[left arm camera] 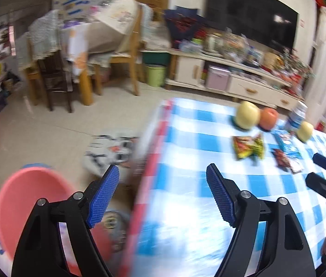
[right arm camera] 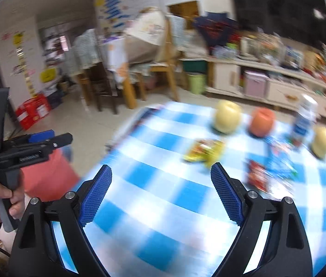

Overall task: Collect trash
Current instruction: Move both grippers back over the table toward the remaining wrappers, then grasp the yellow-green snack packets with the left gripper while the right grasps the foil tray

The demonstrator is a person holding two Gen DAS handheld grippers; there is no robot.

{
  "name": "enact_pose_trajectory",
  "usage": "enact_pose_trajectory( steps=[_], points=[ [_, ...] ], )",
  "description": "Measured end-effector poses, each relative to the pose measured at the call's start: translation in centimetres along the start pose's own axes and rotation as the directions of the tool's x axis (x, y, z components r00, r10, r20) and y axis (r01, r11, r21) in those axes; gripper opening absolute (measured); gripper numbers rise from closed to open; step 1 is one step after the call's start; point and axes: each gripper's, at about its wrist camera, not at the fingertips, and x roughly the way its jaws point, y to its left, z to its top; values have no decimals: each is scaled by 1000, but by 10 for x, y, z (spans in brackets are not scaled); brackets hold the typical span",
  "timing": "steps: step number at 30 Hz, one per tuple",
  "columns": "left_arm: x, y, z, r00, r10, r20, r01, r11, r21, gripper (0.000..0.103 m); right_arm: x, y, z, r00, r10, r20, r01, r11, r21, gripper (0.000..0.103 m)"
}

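Observation:
Trash lies on the blue-checked table [left arm camera: 186, 184]: a yellow-green snack wrapper [left arm camera: 248, 147] [right arm camera: 205, 152], a dark red wrapper [left arm camera: 284, 159] [right arm camera: 256, 173] and a blue wrapper [left arm camera: 287, 142] [right arm camera: 280, 159]. A pink bin [left arm camera: 27, 203] [right arm camera: 47, 175] stands on the floor left of the table. My left gripper [left arm camera: 163, 196] is open and empty over the table's left edge. My right gripper [right arm camera: 161, 195] is open and empty above the cloth, short of the wrappers. Each gripper shows in the other's view, the left [right arm camera: 50, 139] and the right [left arm camera: 322, 168].
Two yellow apples [left arm camera: 247, 115] [left arm camera: 304, 131], an orange fruit [left arm camera: 269, 118] and a white-blue bottle [left arm camera: 297, 115] stand behind the wrappers. A patterned cushion [left arm camera: 110, 152] lies on the floor. Wooden chairs [left arm camera: 59, 69], a green bin [left arm camera: 155, 75] and a TV cabinet [left arm camera: 243, 83] stand beyond.

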Motion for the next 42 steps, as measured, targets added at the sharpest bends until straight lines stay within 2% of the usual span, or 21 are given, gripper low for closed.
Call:
enact_pose_trajectory(
  steps=[4, 9, 17, 22, 31, 32, 33, 35, 37, 42],
  points=[
    [37, -56, 6, 996, -82, -26, 83, 996, 39, 78, -4, -50, -10, 998, -58, -5, 58, 998, 27, 88],
    [87, -118, 13, 992, -113, -57, 118, 989, 93, 79, 4, -91, -18, 996, -83, -35, 84, 996, 29, 88],
    [150, -185, 26, 987, -124, -100, 137, 981, 137, 80, 23, -129, -24, 995, -79, -65, 79, 997, 0, 88],
    [173, -207, 28, 988, -100, -114, 120, 975, 185, 81, 31, -145, -25, 995, -62, -74, 62, 998, -1, 88],
    [197, -195, 24, 983, -80, -163, 103, 985, 137, 81, 43, -158, -34, 994, -32, -104, 36, 999, 33, 88],
    [197, -195, 24, 984, -75, -163, 98, 985, 140, 78, 44, -159, -35, 993, -31, -110, 35, 999, 37, 88],
    [199, -196, 24, 984, -62, -170, 88, 985, 149, 63, 45, -160, -34, 993, -29, -114, 33, 999, 40, 88],
    [198, -198, 23, 984, -59, -168, 87, 983, 161, 58, 45, -160, -33, 993, -25, -111, 29, 999, 36, 88],
    [195, -200, 21, 988, -36, -152, 64, 981, 184, 48, 47, -160, -32, 993, -20, -113, 23, 999, 25, 88],
    [181, -196, 16, 989, -52, -137, 78, 978, 191, 41, 56, -157, -27, 991, -21, -133, 23, 1000, 15, 88]
  ],
)
